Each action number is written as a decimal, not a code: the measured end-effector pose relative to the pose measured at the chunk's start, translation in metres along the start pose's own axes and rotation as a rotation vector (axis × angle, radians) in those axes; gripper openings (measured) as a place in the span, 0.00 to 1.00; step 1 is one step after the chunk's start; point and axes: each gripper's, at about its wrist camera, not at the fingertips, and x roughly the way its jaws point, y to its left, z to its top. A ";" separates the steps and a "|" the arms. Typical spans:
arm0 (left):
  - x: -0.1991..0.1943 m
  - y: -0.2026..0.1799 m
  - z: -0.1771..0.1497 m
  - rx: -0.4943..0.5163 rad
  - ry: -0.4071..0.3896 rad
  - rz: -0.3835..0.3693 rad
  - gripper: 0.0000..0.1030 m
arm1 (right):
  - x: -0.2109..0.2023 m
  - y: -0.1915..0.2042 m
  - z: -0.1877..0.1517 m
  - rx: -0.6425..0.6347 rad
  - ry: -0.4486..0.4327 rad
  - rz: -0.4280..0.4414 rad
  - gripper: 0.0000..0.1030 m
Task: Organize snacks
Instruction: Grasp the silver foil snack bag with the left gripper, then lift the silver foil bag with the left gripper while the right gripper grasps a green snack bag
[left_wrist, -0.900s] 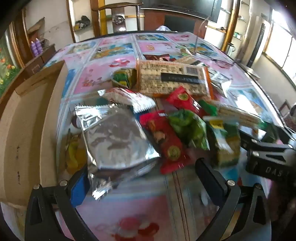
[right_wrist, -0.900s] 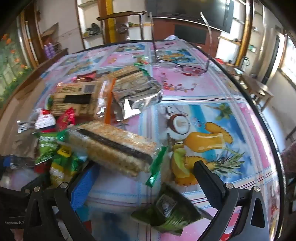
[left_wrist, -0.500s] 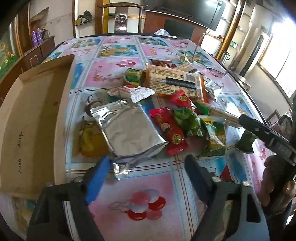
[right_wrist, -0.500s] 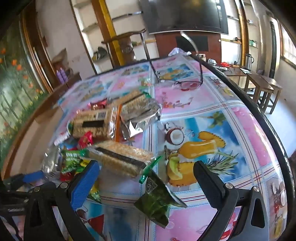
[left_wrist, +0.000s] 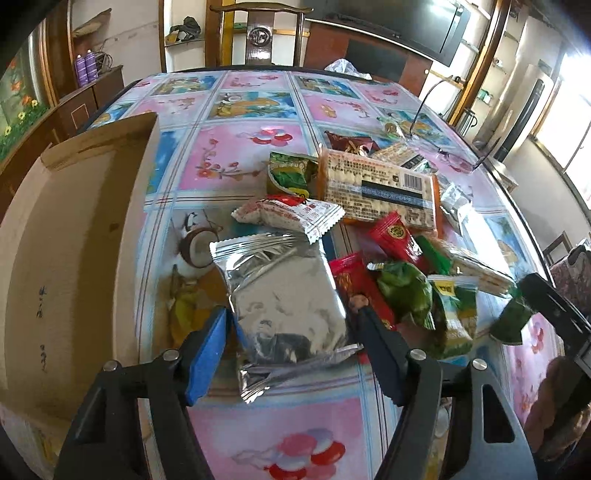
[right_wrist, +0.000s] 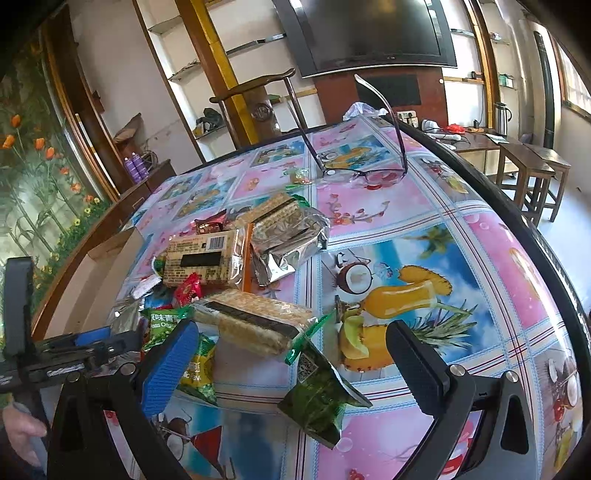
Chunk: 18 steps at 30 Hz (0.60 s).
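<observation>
The left gripper (left_wrist: 291, 325) is straddling the near end of the silver foil pouch (left_wrist: 284, 295), its jaws apart and, by the look of it, not yet pressing. The pouch is lying near the cardboard box (left_wrist: 74, 236) on the left, overlapping the red packet (left_wrist: 364, 291) at its right. Closing here is risking a slip on crinkly foil or dragging that packet along. The right gripper (right_wrist: 288, 354) is hanging spread wide over the green packet (right_wrist: 317, 398), gripping nothing.

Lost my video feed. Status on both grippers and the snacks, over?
Left gripper astride silver foil pouch, not clamped. Right gripper wide open over dark green packet. Cardboard box waiting alongside. Nothing blocking.
</observation>
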 end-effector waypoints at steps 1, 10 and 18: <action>0.001 -0.001 0.000 0.004 -0.002 0.003 0.67 | 0.000 -0.001 0.000 0.004 0.000 0.004 0.99; 0.004 -0.007 -0.002 0.036 -0.019 0.009 0.56 | -0.011 -0.024 -0.004 0.201 -0.087 0.185 0.99; 0.013 -0.012 -0.002 0.080 -0.007 0.051 0.57 | -0.021 -0.031 -0.003 0.236 -0.130 0.252 0.98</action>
